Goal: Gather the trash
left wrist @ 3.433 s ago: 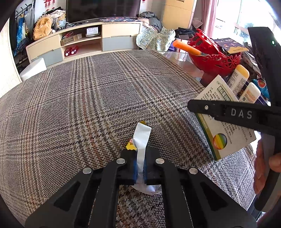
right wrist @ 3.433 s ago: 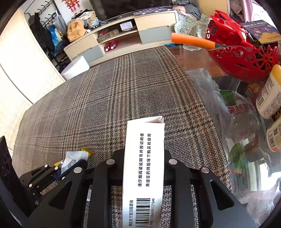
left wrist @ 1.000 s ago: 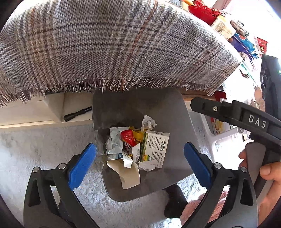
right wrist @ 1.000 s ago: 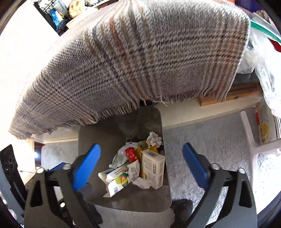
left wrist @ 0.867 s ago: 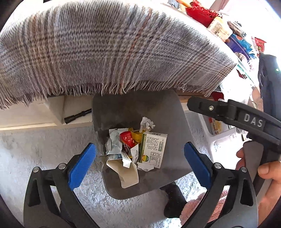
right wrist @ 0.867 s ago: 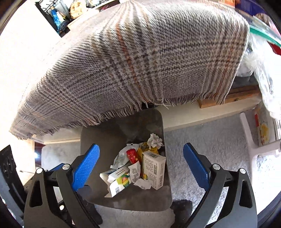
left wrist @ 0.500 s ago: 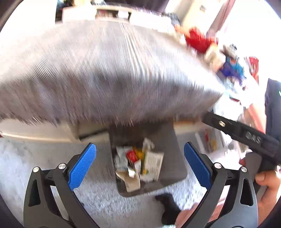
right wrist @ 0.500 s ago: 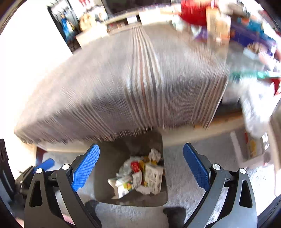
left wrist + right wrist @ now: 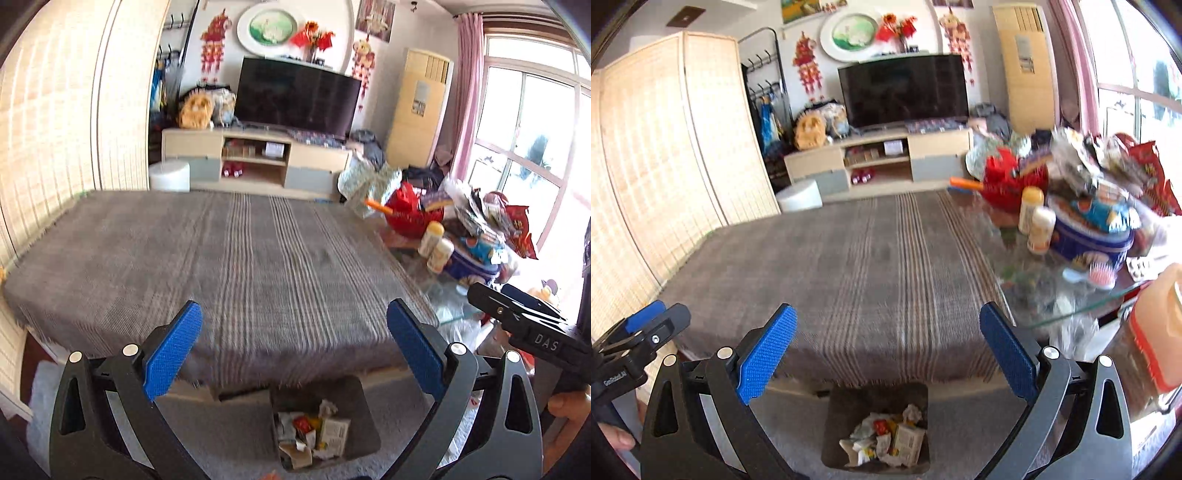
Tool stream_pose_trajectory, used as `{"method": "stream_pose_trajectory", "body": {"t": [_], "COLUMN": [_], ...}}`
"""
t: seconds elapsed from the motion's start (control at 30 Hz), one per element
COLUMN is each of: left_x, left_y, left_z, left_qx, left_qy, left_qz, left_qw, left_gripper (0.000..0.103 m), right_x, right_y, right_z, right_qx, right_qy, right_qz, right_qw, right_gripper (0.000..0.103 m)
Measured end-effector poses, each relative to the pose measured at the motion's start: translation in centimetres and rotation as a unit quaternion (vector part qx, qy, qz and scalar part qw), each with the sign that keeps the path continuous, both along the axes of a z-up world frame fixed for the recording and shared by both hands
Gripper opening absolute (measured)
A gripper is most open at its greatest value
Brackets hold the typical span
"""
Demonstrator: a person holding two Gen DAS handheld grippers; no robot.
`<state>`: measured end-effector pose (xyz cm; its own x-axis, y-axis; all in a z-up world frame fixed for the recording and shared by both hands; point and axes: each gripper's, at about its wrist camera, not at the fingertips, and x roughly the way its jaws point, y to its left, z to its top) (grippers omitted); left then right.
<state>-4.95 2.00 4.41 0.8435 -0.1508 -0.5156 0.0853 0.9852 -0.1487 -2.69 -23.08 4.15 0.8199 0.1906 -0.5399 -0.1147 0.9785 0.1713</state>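
A dark grey trash bin (image 9: 364,421) stands on the floor by the table's near edge, with boxes, wrappers and crumpled paper (image 9: 314,435) inside. It also shows in the right wrist view (image 9: 842,410), with the trash (image 9: 886,439) in it. My left gripper (image 9: 295,350) is open and empty, raised above the bin and level with the plaid tablecloth (image 9: 229,266). My right gripper (image 9: 886,350) is open and empty too, beside the left one. The cloth (image 9: 871,258) looks bare, though the frames are blurred.
The table's right side is crowded: a red basket (image 9: 410,214), two bottles (image 9: 436,247), a blue tin (image 9: 1093,236), snack bags, a hairbrush (image 9: 1100,277). A TV stand (image 9: 258,162) stands behind, a folding screen (image 9: 665,166) at the left.
Both grippers have risen and tilted up from looking down into the bin to looking across the table. Earlier, they held a wrapper and a box; that trash now lies in the bin.
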Motion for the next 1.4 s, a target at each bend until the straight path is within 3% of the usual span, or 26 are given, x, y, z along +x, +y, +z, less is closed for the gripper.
{"method": "stream_pose_trajectory", "body": {"t": [0.3,0.4,0.6,0.87,1.4], "left_x": [2.1,2.9,3.9,5.0,5.4], "left_y": [0.5,1.0,1.2,0.8,0.9], "left_z": [3.8,4.6,4.4,2.3,1.8], "left_qx": [0.057,0.055,0.065,0.066,0.063], "left_qy": [-0.049,-0.054,-0.062,-0.039,-0.033], "left_qz": [0.018,0.022,0.027,0.026,0.029], "left_qw": [0.9970,0.9968,0.9956,0.9967,0.9971], "left_gripper": [0.095,0.095,0.095,0.095,0.095], "right_x": [1.1,1.8,3.7,4.7,4.6], "right_y": [2.3,2.5,1.8,0.7,0.7], "right_z": [4.5,5.0,3.9,2.3,2.2], "right_qx": [-0.043,-0.050,-0.035,-0.024,-0.034], "right_qy": [-0.069,-0.086,-0.072,-0.050,-0.047], "right_qz": [-0.009,-0.017,-0.016,-0.026,-0.028], "right_qw": [0.997,0.995,0.997,0.998,0.998], "right_gripper": [0.100,0.100,0.100,0.100,0.100]}}
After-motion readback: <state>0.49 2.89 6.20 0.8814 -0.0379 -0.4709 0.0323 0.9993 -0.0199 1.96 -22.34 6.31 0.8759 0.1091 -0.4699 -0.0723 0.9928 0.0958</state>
